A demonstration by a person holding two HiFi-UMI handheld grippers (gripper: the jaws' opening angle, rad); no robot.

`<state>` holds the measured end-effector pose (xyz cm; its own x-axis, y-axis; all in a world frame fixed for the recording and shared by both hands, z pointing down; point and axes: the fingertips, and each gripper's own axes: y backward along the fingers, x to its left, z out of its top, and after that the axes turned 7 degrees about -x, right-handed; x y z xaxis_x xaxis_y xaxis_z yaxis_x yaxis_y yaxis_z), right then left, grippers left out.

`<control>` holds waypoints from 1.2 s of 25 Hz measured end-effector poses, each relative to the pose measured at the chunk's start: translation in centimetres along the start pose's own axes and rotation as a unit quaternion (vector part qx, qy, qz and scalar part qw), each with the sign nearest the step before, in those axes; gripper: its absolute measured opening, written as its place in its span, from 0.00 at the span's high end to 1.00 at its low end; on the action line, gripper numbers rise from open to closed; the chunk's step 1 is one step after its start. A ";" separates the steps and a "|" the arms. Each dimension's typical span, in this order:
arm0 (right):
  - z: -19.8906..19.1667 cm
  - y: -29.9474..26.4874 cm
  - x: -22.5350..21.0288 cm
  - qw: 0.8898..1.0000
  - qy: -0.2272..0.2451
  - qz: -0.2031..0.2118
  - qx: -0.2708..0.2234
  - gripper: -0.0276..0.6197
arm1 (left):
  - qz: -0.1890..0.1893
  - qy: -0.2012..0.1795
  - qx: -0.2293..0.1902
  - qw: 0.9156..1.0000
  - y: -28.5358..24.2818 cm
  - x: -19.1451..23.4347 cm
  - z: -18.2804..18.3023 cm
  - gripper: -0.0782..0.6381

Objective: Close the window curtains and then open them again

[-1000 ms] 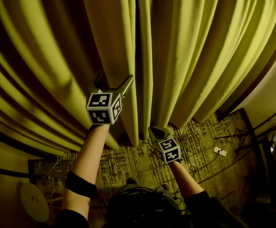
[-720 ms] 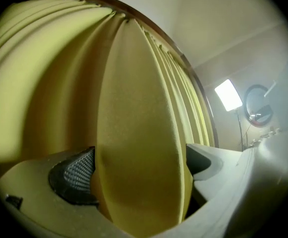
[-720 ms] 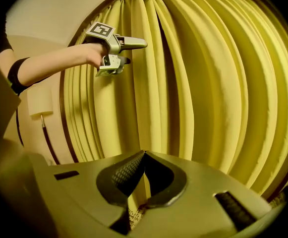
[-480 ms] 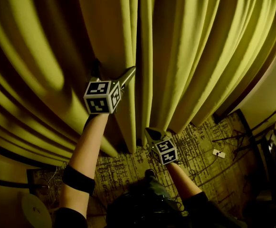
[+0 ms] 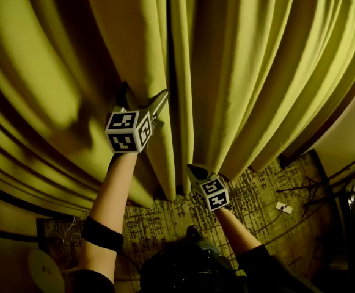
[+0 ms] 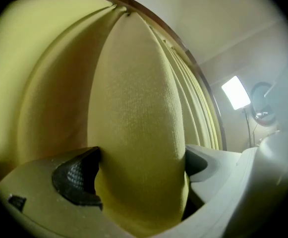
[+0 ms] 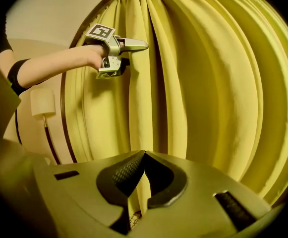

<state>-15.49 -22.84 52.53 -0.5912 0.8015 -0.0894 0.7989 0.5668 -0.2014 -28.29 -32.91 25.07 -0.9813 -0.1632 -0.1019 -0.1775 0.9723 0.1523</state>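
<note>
in the left gripper view alone, the left gripper (image 6: 136,171) pinches a curtain fold (image 6: 134,103); the right gripper (image 7: 143,155) is closed.

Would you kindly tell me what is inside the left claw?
A thick fold of yellow-green fabric curtain fills the left claw, pressed between its pads; whatever lies behind it is covered.

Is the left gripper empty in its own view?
No, a thick fold of the yellow curtain is clamped between the left gripper's fingers.
</note>
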 end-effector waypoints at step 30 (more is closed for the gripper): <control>0.8 -9.1 5.1 0.994 0.019 0.104 -0.013 0.95 | 0.093 0.020 -0.033 0.995 6.0 9.7 0.9 0.87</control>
<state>-25.86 -24.02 53.14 -0.4095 0.9079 -0.0896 0.9059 0.3930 -0.1580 -38.78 -28.46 24.07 -0.9996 0.0105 -0.0269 0.0041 0.9735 0.2288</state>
